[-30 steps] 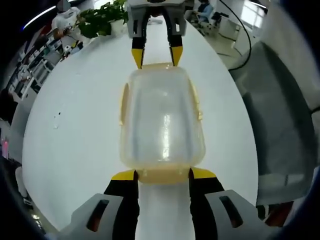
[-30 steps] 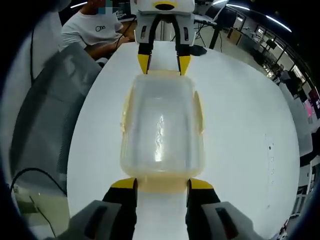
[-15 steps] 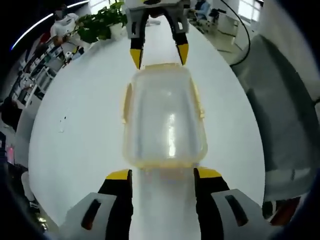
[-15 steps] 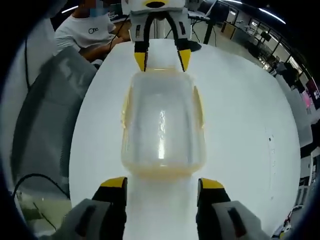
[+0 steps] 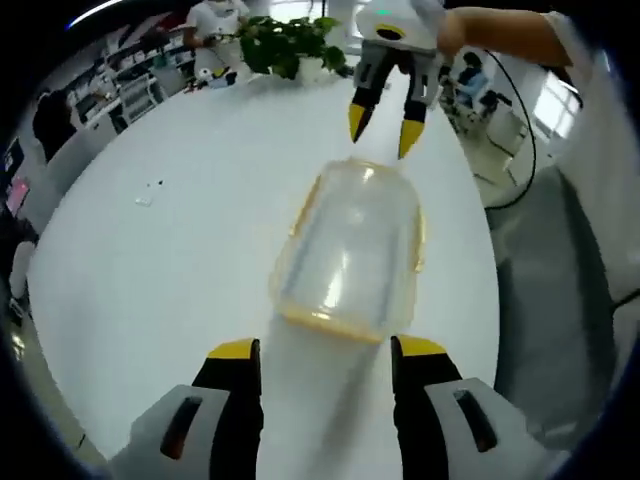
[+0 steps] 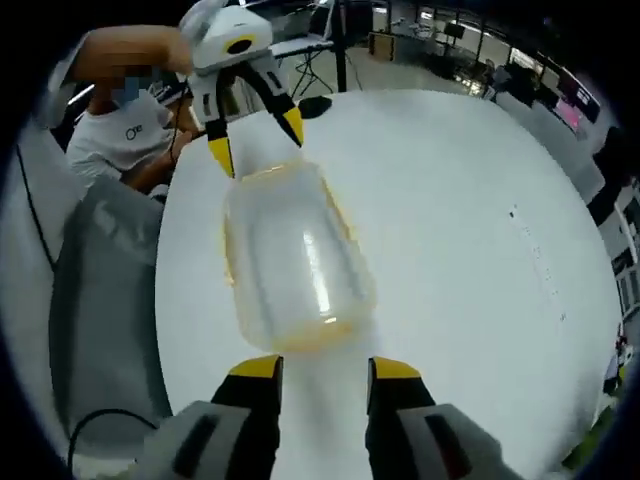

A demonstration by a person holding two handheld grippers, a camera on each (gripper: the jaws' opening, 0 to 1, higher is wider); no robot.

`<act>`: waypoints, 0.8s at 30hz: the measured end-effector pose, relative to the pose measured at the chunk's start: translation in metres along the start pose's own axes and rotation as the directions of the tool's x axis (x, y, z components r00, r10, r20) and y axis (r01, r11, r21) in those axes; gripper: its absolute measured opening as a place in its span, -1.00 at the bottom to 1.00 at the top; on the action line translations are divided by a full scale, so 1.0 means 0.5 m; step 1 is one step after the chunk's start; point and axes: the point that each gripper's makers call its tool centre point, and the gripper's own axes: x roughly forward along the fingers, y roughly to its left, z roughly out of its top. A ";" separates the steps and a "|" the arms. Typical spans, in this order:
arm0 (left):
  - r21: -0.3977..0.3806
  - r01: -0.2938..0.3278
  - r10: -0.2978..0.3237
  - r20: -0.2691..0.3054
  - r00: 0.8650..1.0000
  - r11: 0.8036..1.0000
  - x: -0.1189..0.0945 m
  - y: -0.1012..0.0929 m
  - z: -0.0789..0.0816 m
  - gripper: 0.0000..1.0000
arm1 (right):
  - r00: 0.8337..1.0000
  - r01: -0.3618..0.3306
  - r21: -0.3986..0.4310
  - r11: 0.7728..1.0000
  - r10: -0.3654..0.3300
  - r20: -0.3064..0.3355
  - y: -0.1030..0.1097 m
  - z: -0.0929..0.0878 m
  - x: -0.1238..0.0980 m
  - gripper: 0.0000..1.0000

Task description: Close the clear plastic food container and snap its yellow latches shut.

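Observation:
The clear plastic container (image 5: 350,250) lies on the white table (image 5: 170,260) with its lid on, and yellow latches (image 5: 330,325) show along its rim. In the left gripper view my left gripper (image 5: 327,350) stands open just short of the container's near end, not touching it. My right gripper (image 5: 384,127) hangs open beyond the far end. In the right gripper view the same container (image 6: 295,265) lies ahead of my open right gripper (image 6: 325,368), and the left gripper (image 6: 257,140) is open at the far end, jaws apart over the rim.
A grey chair (image 5: 560,300) stands beside the table. A potted plant (image 5: 290,40) sits at the table's far edge. A person in a white shirt (image 6: 120,140) sits behind the table. Small specks (image 5: 150,195) lie on the tabletop.
Both grippers have drawn back from the container's end latches, which their jaws were flanking, and lifted away. Both views have tilted, so the container now looks slanted.

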 end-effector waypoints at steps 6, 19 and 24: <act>-0.129 0.010 -0.008 0.016 1.000 0.992 0.010 -0.003 0.002 0.06 | 0.998 -0.003 0.160 0.987 -0.007 0.062 0.016 0.025 0.001 -0.46; -0.456 0.004 0.039 0.085 0.996 0.890 0.025 -0.008 0.017 -0.07 | 0.998 0.008 0.316 0.949 -0.024 0.050 0.024 0.016 0.039 -0.36; -0.485 0.002 0.038 0.072 0.997 0.874 0.042 -0.013 0.009 -0.02 | 0.998 0.018 0.305 0.952 -0.034 0.048 0.026 0.022 0.049 -0.30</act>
